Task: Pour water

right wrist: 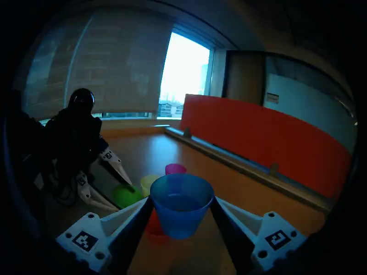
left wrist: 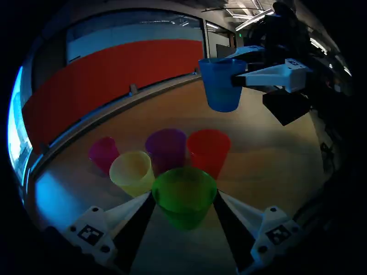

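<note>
Right gripper view, bottom centre: my R gripper (right wrist: 181, 202) clamps the blue cup (right wrist: 181, 222) w/ water, L gripper (left wrist: 183, 195) grips the green cup (left wrist: 184, 201); tipping from this high prob splashes the red cup (left wrist: 208, 149) instead.

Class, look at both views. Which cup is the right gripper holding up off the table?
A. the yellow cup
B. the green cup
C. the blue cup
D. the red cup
C: the blue cup sits between the fingers of the right gripper, and the left gripper view shows it raised clear of the table. The green cup is in the left gripper.
</note>
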Available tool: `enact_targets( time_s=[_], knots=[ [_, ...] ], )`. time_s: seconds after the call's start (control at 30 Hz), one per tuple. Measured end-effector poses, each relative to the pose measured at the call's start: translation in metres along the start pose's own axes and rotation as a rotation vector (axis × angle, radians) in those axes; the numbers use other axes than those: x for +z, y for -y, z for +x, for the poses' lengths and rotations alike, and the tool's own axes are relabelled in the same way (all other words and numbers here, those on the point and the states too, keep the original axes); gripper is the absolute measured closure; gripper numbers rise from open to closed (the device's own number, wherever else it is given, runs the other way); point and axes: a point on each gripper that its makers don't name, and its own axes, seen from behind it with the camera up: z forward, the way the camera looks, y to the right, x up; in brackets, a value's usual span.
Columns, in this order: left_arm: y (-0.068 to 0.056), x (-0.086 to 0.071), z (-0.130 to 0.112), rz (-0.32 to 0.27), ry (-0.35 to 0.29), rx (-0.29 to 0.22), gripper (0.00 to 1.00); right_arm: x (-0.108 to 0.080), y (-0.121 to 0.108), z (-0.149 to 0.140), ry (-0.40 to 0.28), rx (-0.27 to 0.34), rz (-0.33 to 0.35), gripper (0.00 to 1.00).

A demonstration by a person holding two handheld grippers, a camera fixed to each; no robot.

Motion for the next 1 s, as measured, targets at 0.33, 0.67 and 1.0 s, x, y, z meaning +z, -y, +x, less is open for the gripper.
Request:
enact_targets(
  time_s=[0.33, 0.67, 1.0],
  knots=[
    [-0.001, 0.0, -0.005, -0.01, 0.009, -0.001, 0.13, 0.0, -0.005, -0.003, 0.011, 0.001, -0.01, 0.09],
    [-0.004, -0.003, -0.01, -0.027, 0.021, -0.015, 0.13, 0.001, -0.014, -0.01, 0.028, 0.007, -0.023, 0.09],
    [-0.003, -0.004, -0.015, -0.033, 0.029, -0.029, 0.12, 0.005, -0.021, -0.019, 0.049, 0.01, -0.03, 0.09]
  ],
)
